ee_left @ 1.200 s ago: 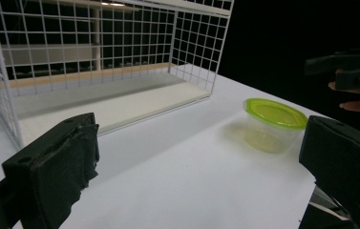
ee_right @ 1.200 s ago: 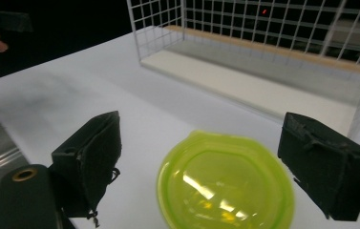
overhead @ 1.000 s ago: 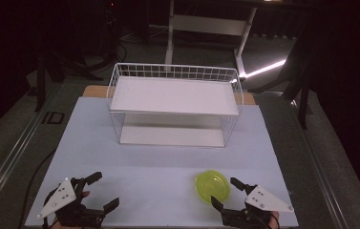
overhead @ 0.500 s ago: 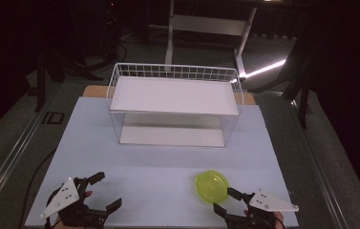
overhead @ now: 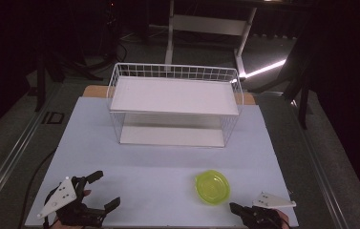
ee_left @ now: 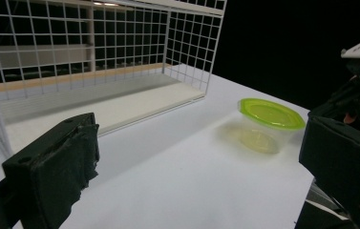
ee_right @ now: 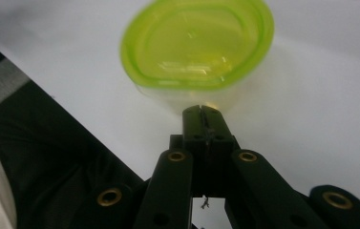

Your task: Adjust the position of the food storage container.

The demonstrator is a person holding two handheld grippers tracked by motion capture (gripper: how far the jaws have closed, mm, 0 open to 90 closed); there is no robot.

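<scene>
While the left tongs (overhead: 103, 190) rest wide apart at the near left of the white surface (overhead: 168, 162), the right tongs (ee_right: 201, 112) are pressed together, empty, just near of the green-lidded tub (overhead: 212, 186), which sits near right, before the wire rack (overhead: 175, 102).

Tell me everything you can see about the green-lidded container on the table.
The container is a small, shallow tub of clear plastic with a lime-green, translucent lid pressed on. It looks empty and sits upright on the white table, in front of the wire rack and toward the right. The right gripper, fingers closed, sits just short of it; contact is unclear.
</scene>
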